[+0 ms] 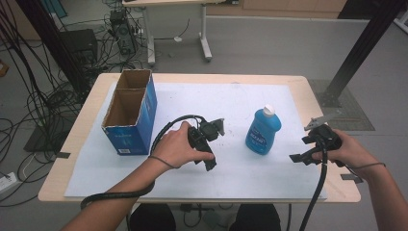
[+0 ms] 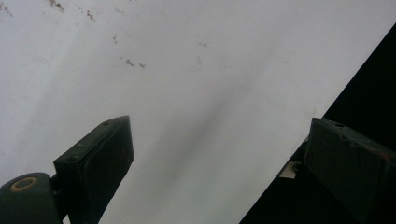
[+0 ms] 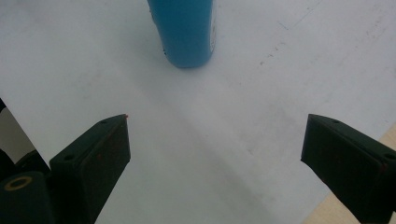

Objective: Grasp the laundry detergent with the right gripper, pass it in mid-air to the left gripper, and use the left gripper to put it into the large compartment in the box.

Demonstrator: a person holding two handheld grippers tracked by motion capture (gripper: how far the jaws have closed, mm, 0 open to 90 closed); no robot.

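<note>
we are observing a blue bottle (image 1: 262,132) with a white cap standing upright on the white sheet (image 1: 240,178) that is covering the wooden table (image 1: 308,89). it is sitting right of centre, between the two hands and touching neither. in the right gripper view we are seeing the bottle's lower body (image 3: 187,32) standing straight ahead of the jaws, apart from them.

we are finding the right gripper (image 1: 300,157) hovering near the table's right edge, just beside the bottle, its jaws spread wide with nothing but bare sheet between them. the right hand (image 1: 346,151) is gripping its body.

we are finding the left gripper (image 1: 210,162) left of the bottle, held in the left hand (image 1: 175,144) and pointing down at the sheet. in the left gripper view its jaws are likewise standing spread and empty, over the sheet near its front edge.

we are also noting an open blue cardboard box (image 1: 131,113) standing at the table's left side, well apart from the bottle, its two compartments looking empty.
</note>
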